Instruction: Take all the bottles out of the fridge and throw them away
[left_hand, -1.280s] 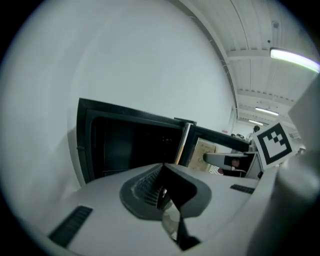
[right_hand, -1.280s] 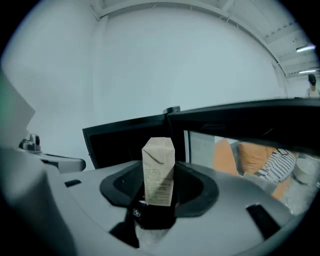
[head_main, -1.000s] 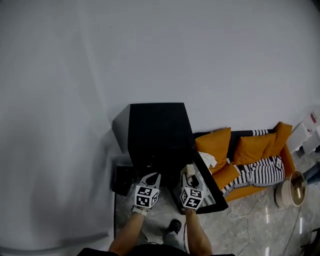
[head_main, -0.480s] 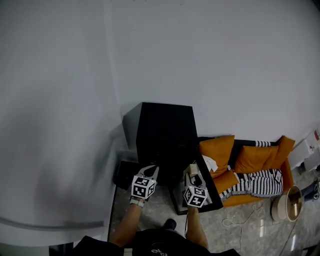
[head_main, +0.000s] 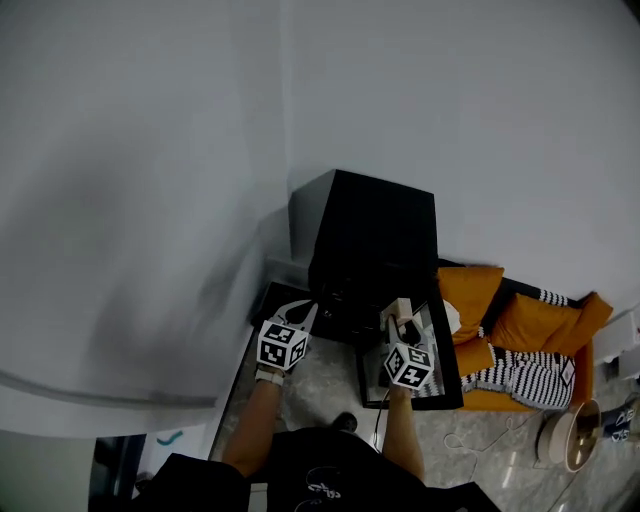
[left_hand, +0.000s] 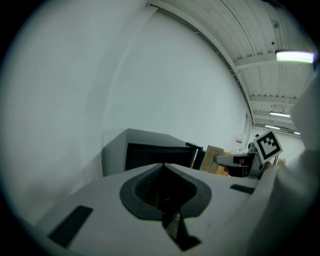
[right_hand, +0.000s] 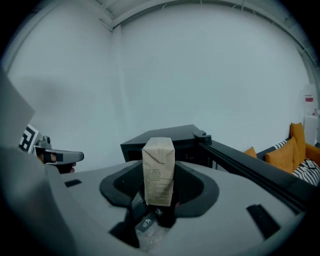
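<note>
Fridge: the black box-shaped mini fridge (head_main: 375, 225) stands against the white wall, straight ahead of both grippers. Its inside is too dark to tell whether any bottles are left.
Door: the black-framed glass fridge door (head_main: 451, 372) is swung open on the person's right, just beside the right gripper.
Dark box: a low dark box (head_main: 268, 300) sits on the floor just left of the fridge. Whether it is the bin cannot be told.
Left gripper: the left gripper (head_main: 308, 312) has its jaws pressed together with nothing between them. It points at the fridge's left front corner and is the free hand, the likelier one for the next reach inside.
Right gripper: the right gripper (head_main: 397, 322) is clamped at a middling width on the carton, in front of the fridge opening.
Carton: the small beige gable-top paper carton (right_hand: 159, 172) is the task's thing in hand, out of the fridge. Its long axis is upright, its lower part sits between the right jaws, and its folded top rises clear above them. Judged from this, dropping it calls for carrying it away from the fridge to a bin and opening the jaws there.
</note>
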